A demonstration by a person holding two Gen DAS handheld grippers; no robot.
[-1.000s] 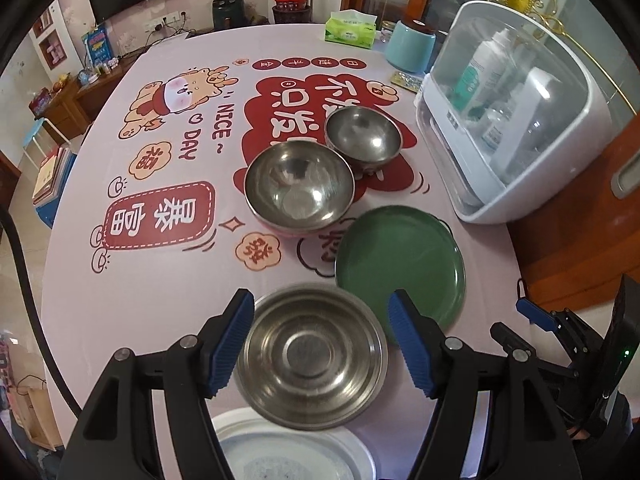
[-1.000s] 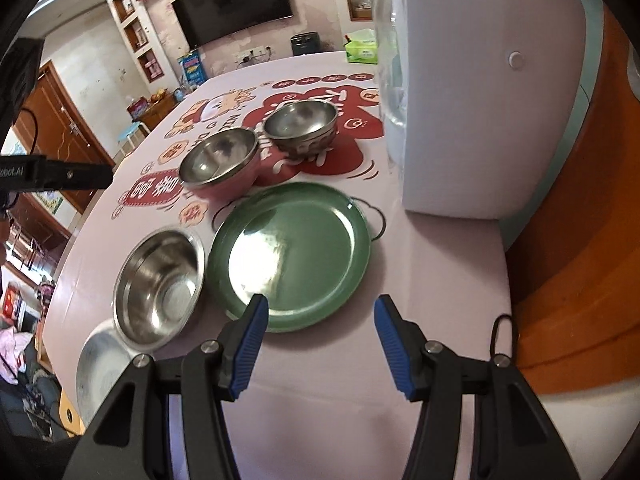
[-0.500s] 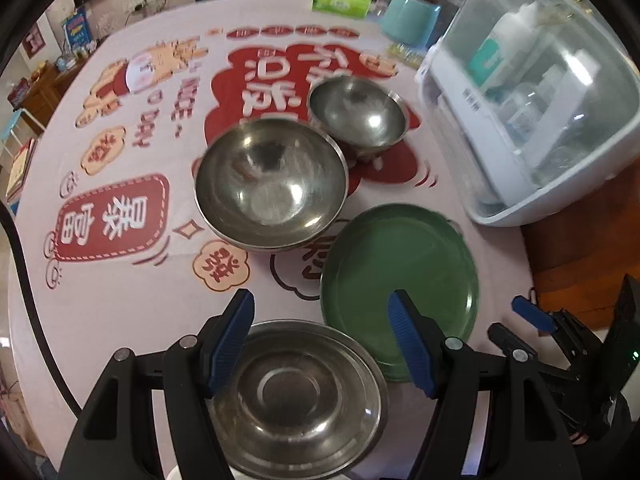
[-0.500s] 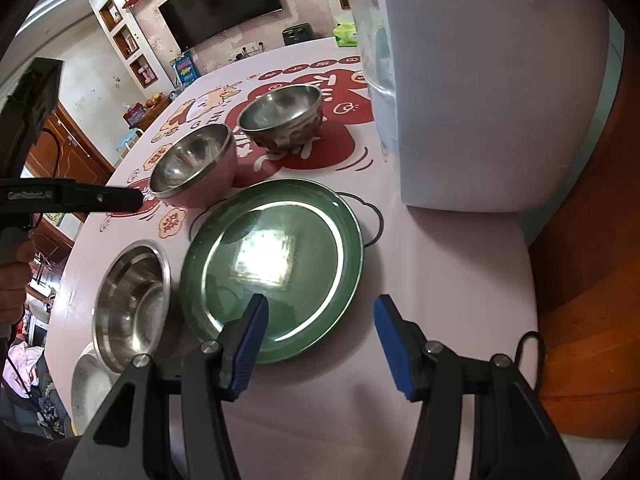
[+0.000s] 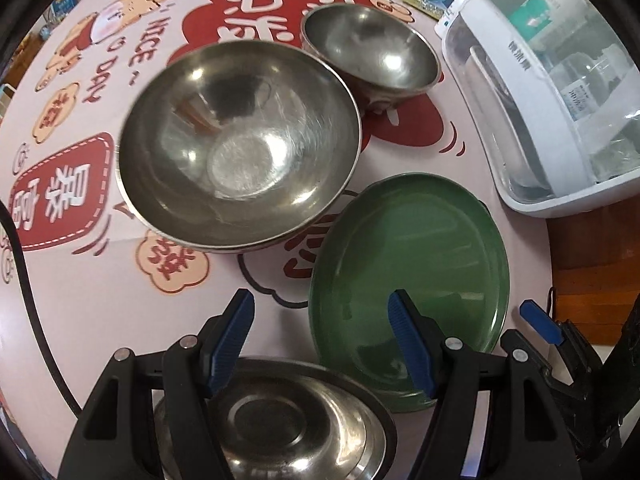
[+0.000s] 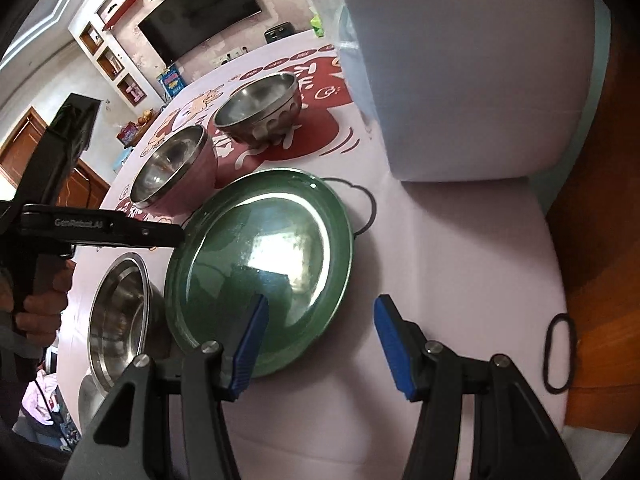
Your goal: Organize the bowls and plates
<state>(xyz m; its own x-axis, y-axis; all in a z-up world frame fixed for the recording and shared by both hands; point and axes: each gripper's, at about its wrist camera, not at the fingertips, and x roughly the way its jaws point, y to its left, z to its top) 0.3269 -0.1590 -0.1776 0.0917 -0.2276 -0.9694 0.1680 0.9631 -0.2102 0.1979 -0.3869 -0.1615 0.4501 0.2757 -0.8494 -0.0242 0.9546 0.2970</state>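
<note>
A large steel bowl (image 5: 240,148) fills the middle of the left wrist view, with a smaller steel bowl (image 5: 372,48) behind it. To the right lies a green plate (image 5: 408,272). A shallow steel bowl (image 5: 296,420) sits under my left gripper (image 5: 322,320), which is open, empty and pointing steeply down at the tablecloth between the shallow and the large bowl. My right gripper (image 6: 320,320) is open and empty too. Its left finger hangs over the near rim of the green plate (image 6: 264,264), its right finger over bare cloth.
A white dish cabinet (image 6: 460,60) stands close on the right of the plate. The pink printed tablecloth (image 5: 80,280) covers the table. A black rubber ring (image 6: 558,352) lies at the table's right edge. A pale plate (image 6: 86,396) shows beyond the shallow bowl (image 6: 116,316).
My left gripper has dropped and moved forward, so the large bowl looks much bigger and the shallow bowl has slid beneath the fingers. My right gripper has sunk closer to the green plate and rolled.
</note>
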